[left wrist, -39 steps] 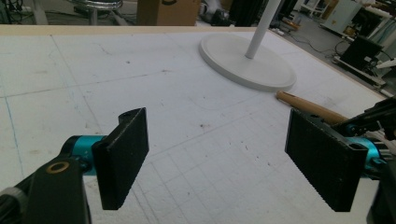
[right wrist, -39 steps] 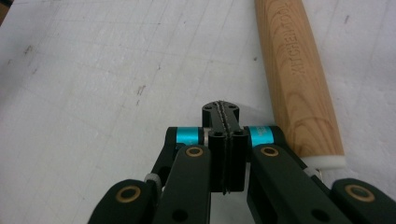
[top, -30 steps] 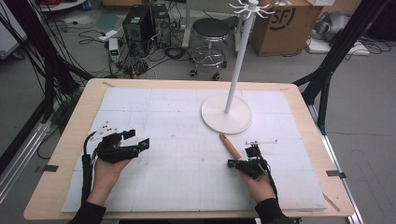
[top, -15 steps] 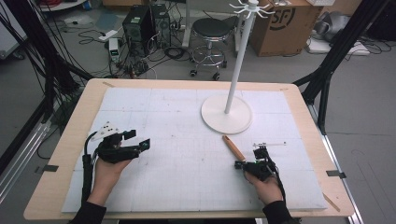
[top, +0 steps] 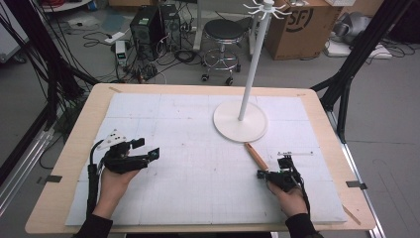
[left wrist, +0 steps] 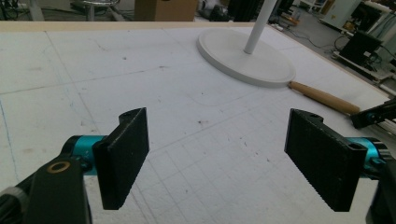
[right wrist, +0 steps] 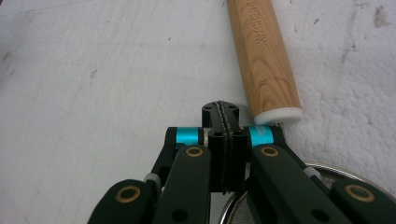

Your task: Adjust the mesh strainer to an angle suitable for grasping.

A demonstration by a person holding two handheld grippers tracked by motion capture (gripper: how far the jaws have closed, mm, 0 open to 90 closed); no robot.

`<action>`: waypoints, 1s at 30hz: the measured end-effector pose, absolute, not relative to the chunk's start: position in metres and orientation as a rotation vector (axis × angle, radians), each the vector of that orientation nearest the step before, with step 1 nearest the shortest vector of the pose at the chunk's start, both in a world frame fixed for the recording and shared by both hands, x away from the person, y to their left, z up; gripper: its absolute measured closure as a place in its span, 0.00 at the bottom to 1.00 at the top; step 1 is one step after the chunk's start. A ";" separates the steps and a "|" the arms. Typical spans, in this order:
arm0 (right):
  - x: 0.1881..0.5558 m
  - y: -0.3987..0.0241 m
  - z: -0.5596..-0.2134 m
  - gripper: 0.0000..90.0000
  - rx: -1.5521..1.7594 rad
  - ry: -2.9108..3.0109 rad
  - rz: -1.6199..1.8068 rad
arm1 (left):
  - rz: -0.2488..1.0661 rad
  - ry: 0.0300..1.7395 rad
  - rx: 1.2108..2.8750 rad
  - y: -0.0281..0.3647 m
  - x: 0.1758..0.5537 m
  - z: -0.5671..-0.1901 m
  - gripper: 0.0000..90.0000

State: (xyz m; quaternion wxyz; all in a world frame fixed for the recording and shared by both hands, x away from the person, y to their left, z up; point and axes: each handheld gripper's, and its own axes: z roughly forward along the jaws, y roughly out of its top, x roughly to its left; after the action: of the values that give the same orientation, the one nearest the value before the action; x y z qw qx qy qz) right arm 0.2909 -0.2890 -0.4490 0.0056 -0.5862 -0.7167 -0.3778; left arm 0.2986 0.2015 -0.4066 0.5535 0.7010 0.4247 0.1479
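Looking along the right claw (right wrist: 220, 109): both black jaws pressed flat together, only a thin seam between the ribbed pads, and no telling whether anything thin is pinched in that seam. Just ahead of the tips and a little to their right side, a wooden handle (right wrist: 264, 60), round, light brown with darker grain, with letters pressed into the wood along its length. Closed at the near end by a white cap (right wrist: 279, 115), this cap almost touching the right jaw's blue collar. Below the claw's body, a shiny metal rim (right wrist: 336, 170) and a piece of fine mesh (right wrist: 238, 212), partly hidden under the links, so not clear how joined to the handle. Seen from the high camera, the same handle (top: 256, 156) flat on the white mat (top: 188, 148), running from the right claw (top: 265, 174) away and slightly toward the left claw's side, its far end near the round white base (top: 240, 126) of the stand. Left claw (top: 147, 148) well apart from the handle, held in the person's left hand above the mat. In its own view, left claw (left wrist: 224, 158) wide open, nothing between the two pads, with the handle (left wrist: 324, 98) far ahead to its right, beside the white base (left wrist: 247, 60).
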 end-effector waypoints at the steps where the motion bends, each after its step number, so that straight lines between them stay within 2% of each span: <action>1: 0.290 -0.289 -0.449 1.00 -1.839 -2.243 -1.181 | 0.352 1.004 1.659 0.201 0.299 -0.407 0.25; 6: 0.289 -0.289 -0.449 0.98 -1.819 -2.251 -1.195 | 0.351 1.009 1.661 0.200 0.299 -0.408 0.25; 9: 0.288 -0.292 -0.451 0.88 -1.758 -2.185 -1.252 | 0.351 1.008 1.664 0.199 0.299 -0.408 0.25; 18: 0.286 -0.292 -0.447 0.72 -1.653 -2.158 -1.331 | 0.350 1.007 1.669 0.199 0.299 -0.409 0.25; 24: 0.284 -0.296 -0.443 0.53 -1.615 -2.128 -1.394 | 0.348 1.007 1.669 0.199 0.299 -0.408 0.25; 30: 0.282 -0.303 -0.438 0.43 -1.631 -2.109 -1.443 | 0.355 1.002 1.673 0.198 0.299 -0.409 0.25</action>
State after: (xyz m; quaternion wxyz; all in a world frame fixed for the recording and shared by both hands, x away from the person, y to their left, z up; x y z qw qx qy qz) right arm 0.2822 -0.3035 -0.4376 0.0549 -0.5372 -0.6946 -0.4753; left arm 0.2987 0.1982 -0.4087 0.5477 0.7062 0.4228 0.1500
